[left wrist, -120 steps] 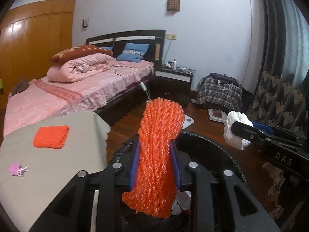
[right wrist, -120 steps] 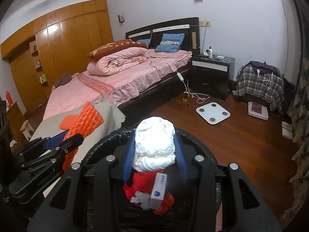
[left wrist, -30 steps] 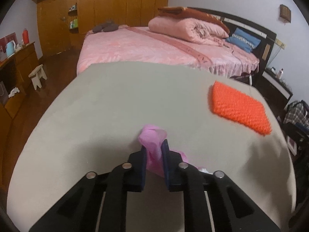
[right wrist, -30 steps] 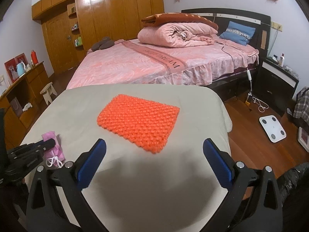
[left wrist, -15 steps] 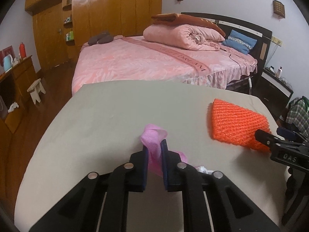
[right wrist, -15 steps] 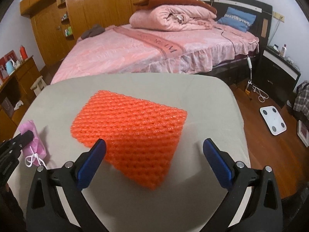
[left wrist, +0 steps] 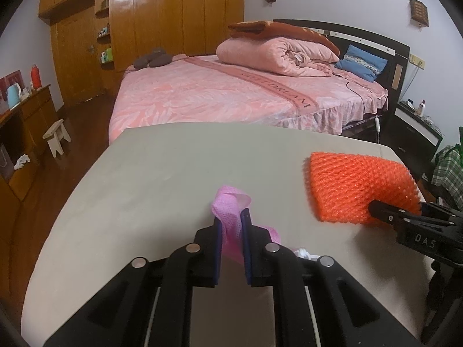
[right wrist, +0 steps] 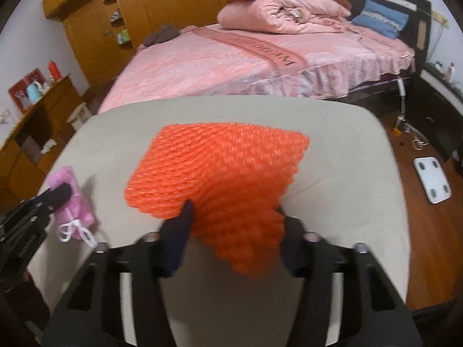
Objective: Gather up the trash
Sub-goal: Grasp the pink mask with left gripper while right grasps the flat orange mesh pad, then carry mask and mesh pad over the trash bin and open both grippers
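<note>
My left gripper [left wrist: 230,219] is shut on a small pink mesh bag [left wrist: 228,211] with a white drawstring and holds it just above the grey table [left wrist: 162,173]. The pink bag also shows at the left of the right wrist view [right wrist: 75,202]. My right gripper [right wrist: 234,217] is closed on the near edge of an orange foam net [right wrist: 220,167], which bunches up between the fingers. In the left wrist view the orange net [left wrist: 356,185] sits at the table's right with the right gripper on it.
A pink bed [left wrist: 231,92] with a rolled quilt stands beyond the table. Wooden wardrobes [left wrist: 162,29] line the far wall. A low dresser [left wrist: 23,121] and a small stool [left wrist: 56,136] are at the left. A white scale [right wrist: 432,183] lies on the wooden floor at the right.
My right gripper has moved forward over the orange net and closed on its near edge, lifting it. My left gripper keeps its hold on the pink bag, slightly raised.
</note>
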A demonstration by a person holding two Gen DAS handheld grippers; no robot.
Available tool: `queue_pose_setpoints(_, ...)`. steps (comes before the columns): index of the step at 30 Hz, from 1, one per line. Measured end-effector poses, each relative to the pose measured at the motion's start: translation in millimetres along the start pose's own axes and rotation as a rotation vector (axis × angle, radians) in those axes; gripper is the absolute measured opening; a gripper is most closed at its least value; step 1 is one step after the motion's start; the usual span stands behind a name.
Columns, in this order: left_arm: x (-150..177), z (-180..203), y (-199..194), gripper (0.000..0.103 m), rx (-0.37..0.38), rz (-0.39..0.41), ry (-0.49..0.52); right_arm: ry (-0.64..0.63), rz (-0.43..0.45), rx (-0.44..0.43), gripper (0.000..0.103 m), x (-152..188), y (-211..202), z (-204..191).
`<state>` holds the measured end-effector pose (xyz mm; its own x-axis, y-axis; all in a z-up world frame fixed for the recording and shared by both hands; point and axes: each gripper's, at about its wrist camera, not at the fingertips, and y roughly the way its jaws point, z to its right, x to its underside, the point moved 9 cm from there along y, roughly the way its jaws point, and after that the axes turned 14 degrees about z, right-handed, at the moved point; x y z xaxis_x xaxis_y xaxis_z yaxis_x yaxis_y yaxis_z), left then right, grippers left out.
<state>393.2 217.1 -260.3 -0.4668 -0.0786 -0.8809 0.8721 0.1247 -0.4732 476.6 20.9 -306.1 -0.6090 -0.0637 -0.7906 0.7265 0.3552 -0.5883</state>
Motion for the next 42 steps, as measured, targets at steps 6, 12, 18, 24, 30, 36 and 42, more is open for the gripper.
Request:
queue_pose_setpoints(6, -1.7, -0.3, -15.8, 0.012, -0.003, 0.011, -0.006, 0.026, 0.009, -0.073, 0.014, 1.2, -21.3, -12.0)
queue_pose_setpoints(12, -10.5, 2.5, -43.8, 0.012, -0.013, 0.047, -0.001, 0.029, 0.050, -0.082, 0.013, 1.6, -57.0, -13.1)
queue_pose_setpoints(18, -21.2, 19.4, -75.8, 0.012, 0.000, 0.080, 0.021, 0.036, 0.102, -0.096, 0.013, -0.2, -103.2, -16.2)
queue_pose_setpoints(24, -27.5, 37.3, -107.8, 0.012, 0.021, 0.102, 0.033, 0.022, 0.153, -0.104, 0.013, -6.3, -145.3, -15.6)
queue_pose_setpoints(30, -35.2, 52.2, -140.6, 0.012, 0.032, 0.132, 0.040, 0.008, 0.188, -0.096, 0.013, -12.8, -184.3, -9.3)
queue_pose_setpoints(36, -49.1, 68.4, -176.7, 0.012, 0.052, 0.170, 0.047, 0.008, 0.230, -0.077, 0.013, -15.1, -229.7, -0.3)
queue_pose_setpoints(42, -58.1, 91.8, -211.8, 0.012, 0.091, 0.201, 0.060, -0.004, 0.269, -0.068, 0.013, -14.6, -274.2, 9.1)
